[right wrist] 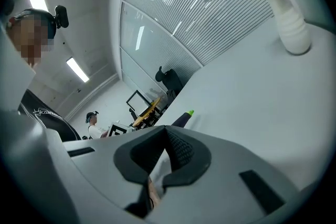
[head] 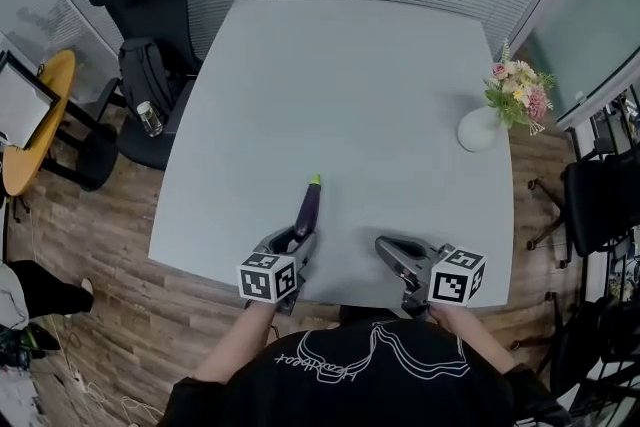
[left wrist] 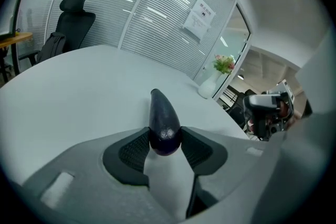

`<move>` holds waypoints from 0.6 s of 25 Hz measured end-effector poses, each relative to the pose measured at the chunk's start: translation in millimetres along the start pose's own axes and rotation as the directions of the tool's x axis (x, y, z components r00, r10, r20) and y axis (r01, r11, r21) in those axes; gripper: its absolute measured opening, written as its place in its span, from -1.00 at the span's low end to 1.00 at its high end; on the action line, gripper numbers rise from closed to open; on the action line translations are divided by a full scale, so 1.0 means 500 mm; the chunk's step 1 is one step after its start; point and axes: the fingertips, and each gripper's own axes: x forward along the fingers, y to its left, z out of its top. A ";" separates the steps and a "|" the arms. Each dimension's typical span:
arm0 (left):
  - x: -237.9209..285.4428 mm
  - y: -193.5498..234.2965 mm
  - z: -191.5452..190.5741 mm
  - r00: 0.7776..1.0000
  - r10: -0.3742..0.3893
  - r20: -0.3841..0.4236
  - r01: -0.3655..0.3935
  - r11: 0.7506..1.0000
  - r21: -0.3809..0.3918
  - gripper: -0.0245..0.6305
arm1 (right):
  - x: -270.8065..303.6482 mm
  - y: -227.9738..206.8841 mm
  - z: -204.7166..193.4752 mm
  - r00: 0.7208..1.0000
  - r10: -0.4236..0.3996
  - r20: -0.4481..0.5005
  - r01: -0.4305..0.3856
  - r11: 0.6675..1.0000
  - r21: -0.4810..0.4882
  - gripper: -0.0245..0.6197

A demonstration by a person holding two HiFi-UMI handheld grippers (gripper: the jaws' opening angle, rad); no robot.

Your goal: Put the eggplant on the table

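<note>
A dark purple eggplant (head: 307, 209) with a green stem end points away from me over the near edge of the grey table (head: 350, 85). My left gripper (head: 296, 237) is shut on its thick end, and in the left gripper view both pads press the eggplant (left wrist: 164, 122) from the sides. The frames do not show whether it touches the tabletop. My right gripper (head: 384, 246) hovers low over the table a little to the right, shut and holding nothing. From the right gripper view, the eggplant (right wrist: 181, 118) shows just past the closed fingertips (right wrist: 176, 145).
A white vase of pink flowers (head: 482, 127) stands near the table's right edge. A black office chair (head: 140, 15) with a bottle (head: 150, 118) on it sits at the left, beside a yellow round table (head: 40, 105). Another chair (head: 600, 200) is at the right.
</note>
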 end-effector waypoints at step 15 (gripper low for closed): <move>0.041 0.014 -0.064 0.997 0.033 -0.071 -0.029 0.998 0.058 -0.33 | -0.010 -0.012 -0.012 1.000 -0.018 0.011 0.018 0.999 0.040 -0.90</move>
